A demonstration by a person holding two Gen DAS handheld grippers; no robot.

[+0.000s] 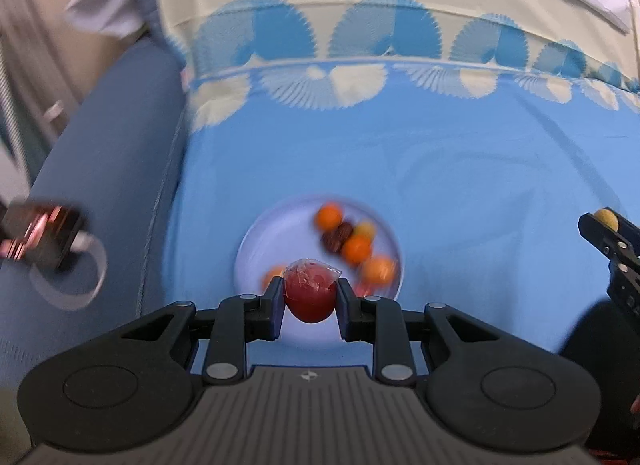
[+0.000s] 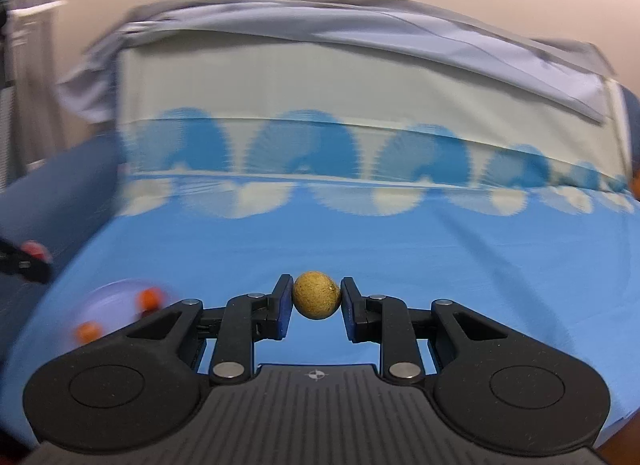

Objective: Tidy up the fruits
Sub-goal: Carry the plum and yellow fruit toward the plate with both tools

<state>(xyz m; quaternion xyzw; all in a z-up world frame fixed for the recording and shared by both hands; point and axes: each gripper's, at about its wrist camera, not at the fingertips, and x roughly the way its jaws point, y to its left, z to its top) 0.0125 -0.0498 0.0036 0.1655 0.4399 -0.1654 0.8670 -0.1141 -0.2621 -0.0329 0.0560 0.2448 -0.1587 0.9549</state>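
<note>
Fruit held in both grippers

Red fruit (image 1: 310,297), film-wrapped, sits pinched in the left gripper (image 1: 310,299) above the plate (image 1: 250,253), probably bound there. Right gripper (image 2: 316,301) clamps a tan round fruit (image 2: 316,301) over the blue cloth (image 2: 440,257).
</note>
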